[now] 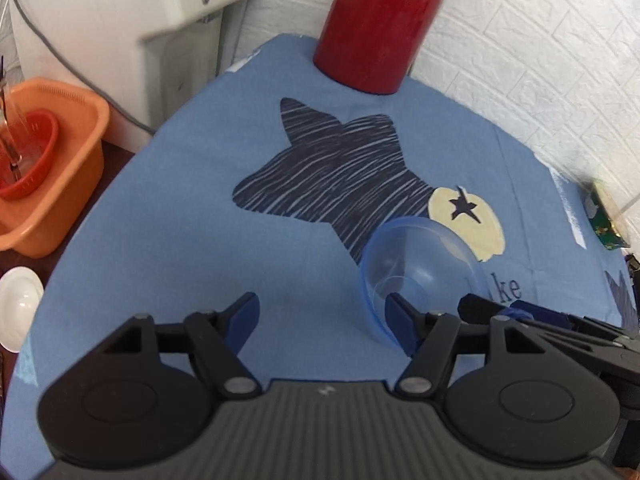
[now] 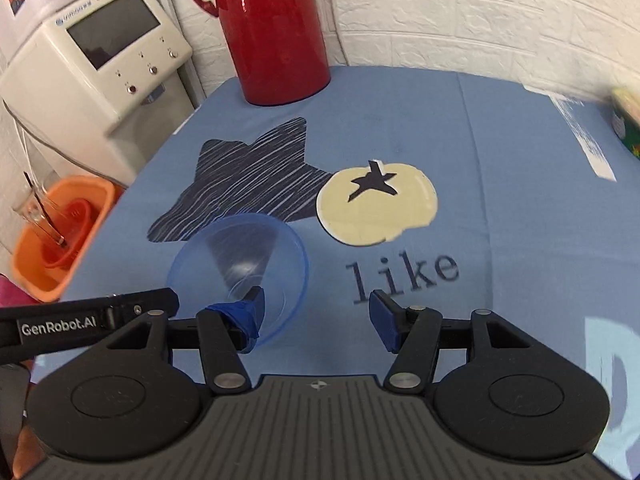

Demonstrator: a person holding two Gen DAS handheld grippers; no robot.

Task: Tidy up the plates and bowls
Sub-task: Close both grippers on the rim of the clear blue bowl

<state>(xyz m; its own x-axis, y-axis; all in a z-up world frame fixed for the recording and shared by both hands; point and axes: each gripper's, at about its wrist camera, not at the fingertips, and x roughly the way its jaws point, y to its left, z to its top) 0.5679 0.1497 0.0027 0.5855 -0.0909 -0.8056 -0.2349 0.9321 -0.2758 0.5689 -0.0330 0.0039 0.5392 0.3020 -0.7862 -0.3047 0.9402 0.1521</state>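
On the blue cloth (image 2: 500, 140) between my wide-open grippers, left (image 1: 322, 320) and right (image 2: 316, 312), sits a bowl (image 2: 240, 264) (thin, light, slippery plastic, I judge); I'd pinch its rim

Each claw is matte black: a ribbed housing, two round discs, silver screws on the linkage arms, and blue-padded fingers. The left claw (image 1: 322, 318) bears white "GenRobot.AI" lettering; the right claw (image 2: 316, 314) has one pad taped blue.
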